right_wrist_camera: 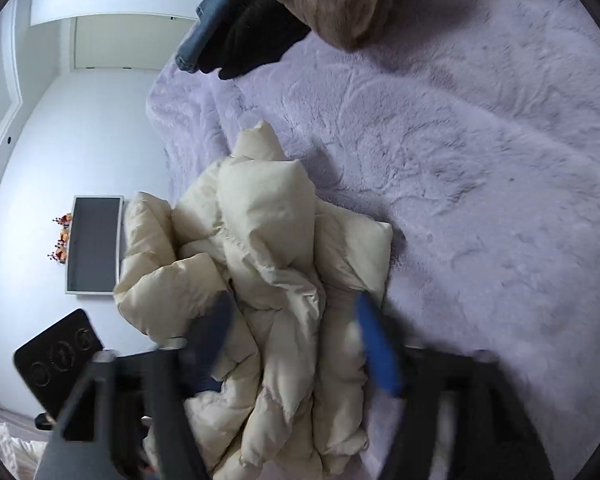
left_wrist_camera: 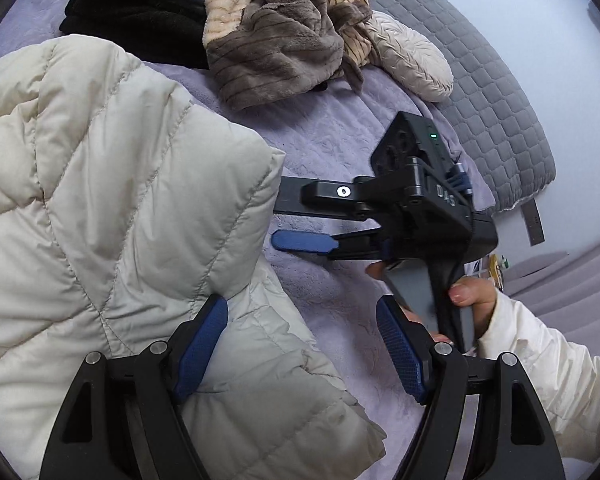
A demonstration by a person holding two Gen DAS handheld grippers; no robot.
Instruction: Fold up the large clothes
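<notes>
Cream puffer jacket [left_wrist_camera: 112,208] lies bunched on the lilac blanket [left_wrist_camera: 328,140], its long axis running away from the right gripper [right_wrist_camera: 296,344]. Left gripper [left_wrist_camera: 300,352] hovers nearest — jaws wide, empty, one finger over the hem. Right jaws also spread, straddling the bundle — nothing pinched.
</notes>
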